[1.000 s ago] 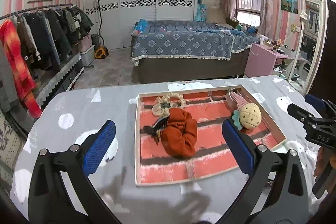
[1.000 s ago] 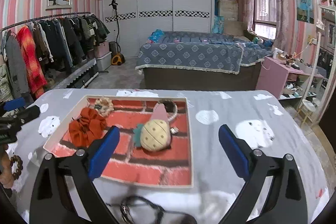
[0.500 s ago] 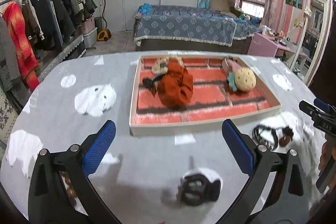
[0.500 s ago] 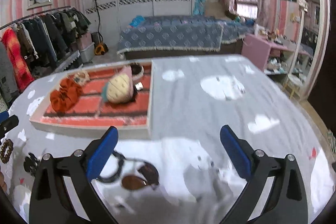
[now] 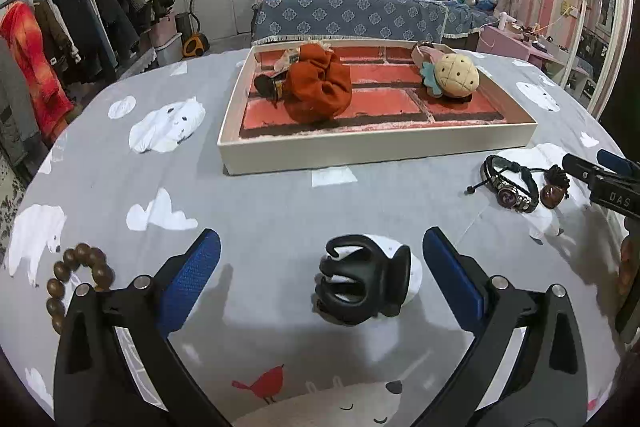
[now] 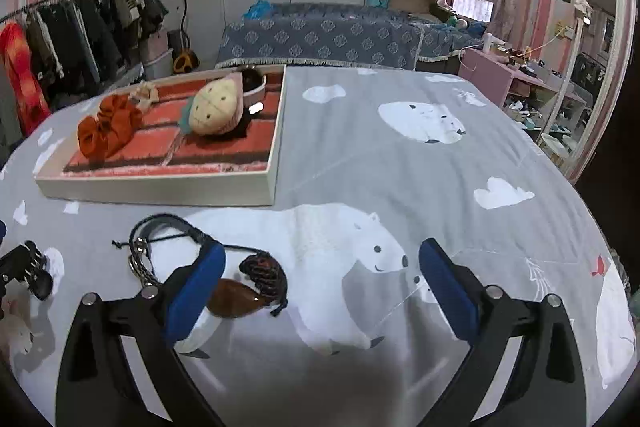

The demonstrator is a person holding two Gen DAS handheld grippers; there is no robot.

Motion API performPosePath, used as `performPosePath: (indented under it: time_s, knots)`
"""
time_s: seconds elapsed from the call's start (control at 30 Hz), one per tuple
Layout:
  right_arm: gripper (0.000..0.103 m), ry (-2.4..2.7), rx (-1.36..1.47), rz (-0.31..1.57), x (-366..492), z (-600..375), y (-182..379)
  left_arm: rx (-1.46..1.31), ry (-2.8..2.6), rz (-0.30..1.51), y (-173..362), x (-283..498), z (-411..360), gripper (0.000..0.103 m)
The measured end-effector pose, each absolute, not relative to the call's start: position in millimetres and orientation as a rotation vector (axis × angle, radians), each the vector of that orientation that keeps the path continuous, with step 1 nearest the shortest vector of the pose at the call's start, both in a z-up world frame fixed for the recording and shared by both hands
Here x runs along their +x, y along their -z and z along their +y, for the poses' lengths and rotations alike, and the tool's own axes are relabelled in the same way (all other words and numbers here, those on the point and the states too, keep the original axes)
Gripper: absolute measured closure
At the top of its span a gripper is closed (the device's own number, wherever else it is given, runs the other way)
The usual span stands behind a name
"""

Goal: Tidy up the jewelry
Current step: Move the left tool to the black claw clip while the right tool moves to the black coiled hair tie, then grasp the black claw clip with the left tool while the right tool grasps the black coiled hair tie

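My left gripper (image 5: 320, 281) is open low over the table, its jaws either side of a black claw hair clip (image 5: 362, 285). A brown bead bracelet (image 5: 74, 277) lies by its left finger. A black leather bracelet (image 5: 510, 183) and a brown pendant on a cord (image 5: 554, 189) lie to the right. My right gripper (image 6: 322, 291) is open, with the pendant (image 6: 248, 289) just inside its left finger and the leather bracelet (image 6: 160, 241) beyond it. The tray (image 5: 376, 147) with a brick-pattern floor holds an orange scrunchie (image 5: 318, 89) and a pineapple plush (image 5: 454, 79).
The table has a grey cloth with polar bears (image 6: 348, 259). The tray (image 6: 160, 187) stands at the far left in the right wrist view. A bed (image 5: 352, 15), a clothes rack (image 5: 60, 27) and a pink side table (image 6: 492, 71) stand beyond the table.
Both grippers have pulled back from the tray and dropped low toward the table's near side. The hair clip now sits between the left jaws and the pendant by the right gripper's left finger.
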State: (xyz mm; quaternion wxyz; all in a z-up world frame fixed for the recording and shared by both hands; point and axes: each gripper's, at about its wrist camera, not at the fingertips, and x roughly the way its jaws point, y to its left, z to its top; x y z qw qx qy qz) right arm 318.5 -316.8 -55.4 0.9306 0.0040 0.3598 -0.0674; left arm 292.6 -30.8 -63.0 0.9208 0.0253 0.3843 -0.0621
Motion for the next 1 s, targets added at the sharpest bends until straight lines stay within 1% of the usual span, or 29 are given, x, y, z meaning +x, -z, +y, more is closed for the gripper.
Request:
performPosePath:
  time_s: [0.13,0.3,0.4,0.47,0.5,0.53,0.57,0.6,0.67,0.77,0.8,0.83,0.93,0.97,1.0]
  knots:
    - [0.009,0.143,-0.017,0.752,321,-311,58,0.026,0.137,0.790,65,291,-29,0.005]
    - [0.018,0.139,-0.003,0.799,328,-314,65,0.034,0.133,0.811,70,294,-31,0.006]
    - [0.020,0.129,0.010,0.811,330,-315,68,0.040,0.134,0.821,73,296,-32,0.006]
    - [0.025,0.126,-0.003,0.822,331,-312,69,0.040,0.141,0.829,74,297,-33,0.007]
    - [0.033,0.128,-0.013,0.833,333,-310,71,0.040,0.143,0.833,75,298,-33,0.008]
    - [0.043,0.130,-0.018,0.847,335,-309,72,0.042,0.146,0.839,76,299,-34,0.011]
    - [0.046,0.129,-0.016,0.860,337,-308,74,0.043,0.150,0.848,78,300,-35,0.015]
    - [0.048,0.125,-0.009,0.868,339,-308,75,0.043,0.153,0.855,79,301,-35,0.018]
    - [0.051,0.121,-0.002,0.869,340,-309,75,0.037,0.165,0.878,82,304,-36,0.028]
    - [0.059,0.113,-0.014,0.866,338,-305,75,0.033,0.180,0.887,84,304,-36,0.033]
    - [0.065,0.111,-0.016,0.866,338,-304,75,0.036,0.183,0.886,84,304,-36,0.034]
    - [0.068,0.107,-0.019,0.867,338,-303,75,0.041,0.189,0.885,85,304,-38,0.038]
    - [0.074,0.096,-0.019,0.864,338,-302,75,0.053,0.206,0.889,85,303,-41,0.049]
    - [0.075,0.095,-0.019,0.863,338,-301,75,0.056,0.208,0.888,85,302,-42,0.051]
    - [0.078,0.093,-0.017,0.861,337,-302,74,0.057,0.212,0.889,85,302,-42,0.053]
